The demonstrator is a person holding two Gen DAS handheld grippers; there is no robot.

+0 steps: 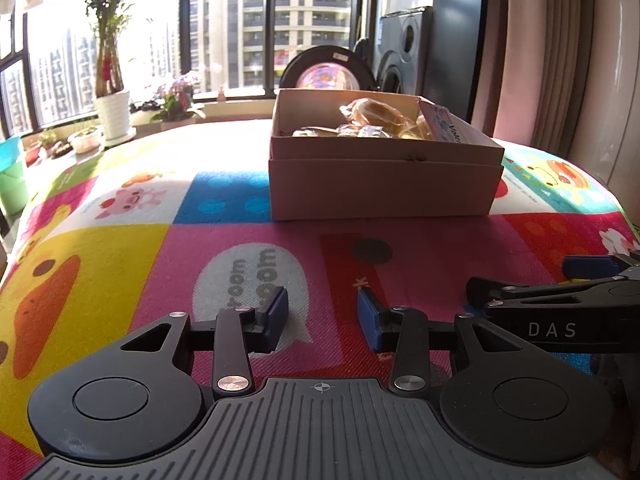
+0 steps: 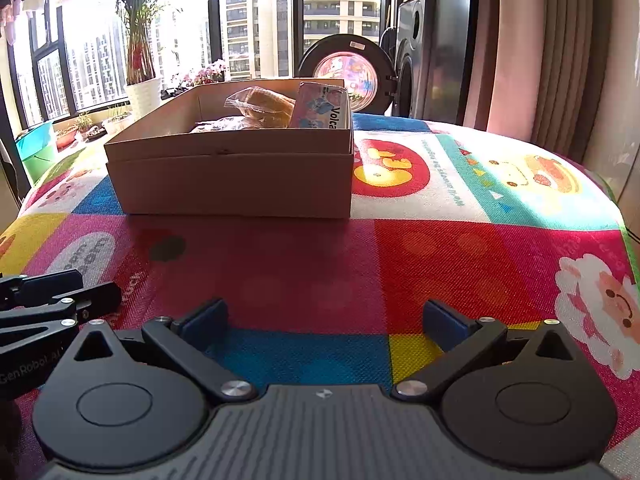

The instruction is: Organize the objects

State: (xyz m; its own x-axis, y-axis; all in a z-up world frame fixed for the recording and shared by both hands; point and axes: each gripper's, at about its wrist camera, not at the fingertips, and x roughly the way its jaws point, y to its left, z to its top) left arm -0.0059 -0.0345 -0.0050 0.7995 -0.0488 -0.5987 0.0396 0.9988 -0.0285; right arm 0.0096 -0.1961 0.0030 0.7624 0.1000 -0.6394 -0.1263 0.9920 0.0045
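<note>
An open cardboard box (image 1: 380, 184) stands on the colourful cartoon mat (image 1: 160, 248), ahead of both grippers; it also shows in the right wrist view (image 2: 232, 184). Inside lie wrapped buns (image 1: 374, 114) (image 2: 264, 106), small packets and a pink-blue "Volca" pack (image 1: 444, 120) (image 2: 322, 106) leaning at the right end. My left gripper (image 1: 322, 318) is open and empty, low over the mat short of the box. My right gripper (image 2: 324, 320) is open wide and empty, beside the left one; its fingers show at the right of the left wrist view (image 1: 560, 284).
Beyond the mat's far edge are a washing machine with its round door open (image 2: 348, 72), a window sill with potted plants (image 1: 112, 112), and a green bin (image 1: 12, 184) at the far left. A curtain (image 2: 540, 48) hangs on the right.
</note>
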